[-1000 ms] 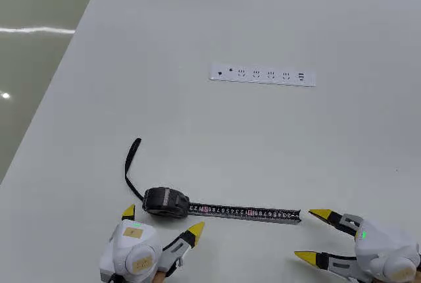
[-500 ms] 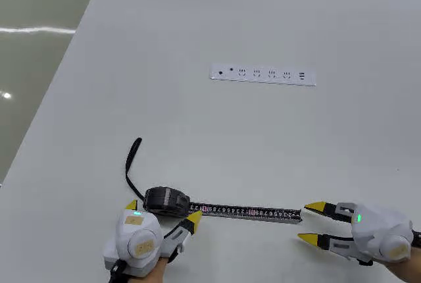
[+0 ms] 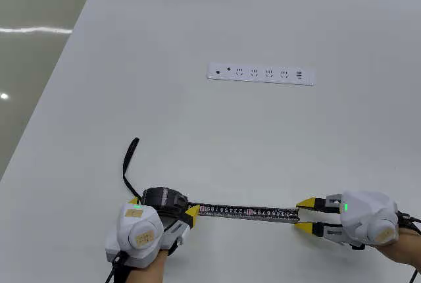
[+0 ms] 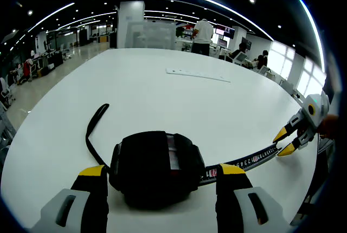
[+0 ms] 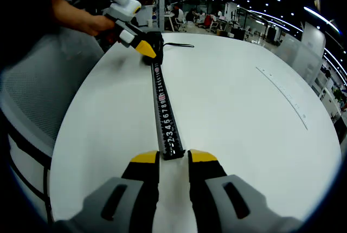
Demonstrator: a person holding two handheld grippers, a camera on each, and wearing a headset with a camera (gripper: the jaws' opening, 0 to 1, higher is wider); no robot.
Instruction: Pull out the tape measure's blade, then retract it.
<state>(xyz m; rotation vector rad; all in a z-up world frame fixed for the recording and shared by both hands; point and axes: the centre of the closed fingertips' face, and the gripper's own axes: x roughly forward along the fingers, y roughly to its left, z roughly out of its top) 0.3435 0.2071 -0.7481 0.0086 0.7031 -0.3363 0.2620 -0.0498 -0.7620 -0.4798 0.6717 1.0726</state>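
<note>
A black tape measure case lies near the table's front edge, its wrist strap curling away to the far left. The blade lies flat on the table, drawn out to the right. My left gripper is open, with a yellow fingertip on either side of the case and a small gap at each. My right gripper is open but narrow, and the blade's end sits just between its fingertips. The left gripper shows far off in the right gripper view, at the case.
A white power strip lies flat further back on the white table. The table's left edge drops to a shiny floor. People and desks stand far behind the table in the left gripper view.
Both grippers have moved in from the front edge. The left one now straddles the case. The right one has narrowed its jaws and come up to the blade's end.
</note>
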